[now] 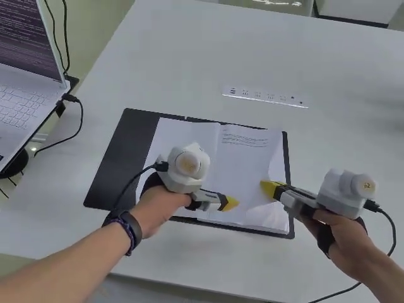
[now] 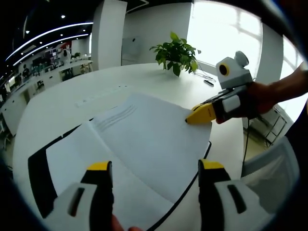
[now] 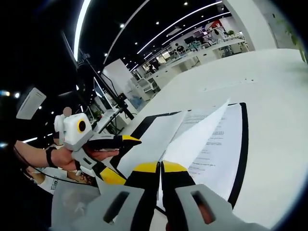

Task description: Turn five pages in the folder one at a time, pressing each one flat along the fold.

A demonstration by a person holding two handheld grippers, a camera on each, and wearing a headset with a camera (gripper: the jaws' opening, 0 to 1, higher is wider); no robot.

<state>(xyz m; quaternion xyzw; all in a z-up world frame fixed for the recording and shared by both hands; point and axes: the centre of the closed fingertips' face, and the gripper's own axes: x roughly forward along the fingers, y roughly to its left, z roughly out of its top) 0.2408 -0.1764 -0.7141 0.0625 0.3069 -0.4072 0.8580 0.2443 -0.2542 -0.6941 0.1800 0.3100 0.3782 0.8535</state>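
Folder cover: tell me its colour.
Black; the folder cover shows best in the head view.

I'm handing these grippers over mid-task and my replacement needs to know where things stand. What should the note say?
The left hand-held gripper is open over the folder's near edge, holding nothing.
The right hand-held gripper is shut on the outer edge of a page, which is lifted mid-turn.
The folder lies open on the table.
Done: the number of pages already turned cannot be told.
Left: carry this page over, press it flat along the fold, then finish the remaining turns.
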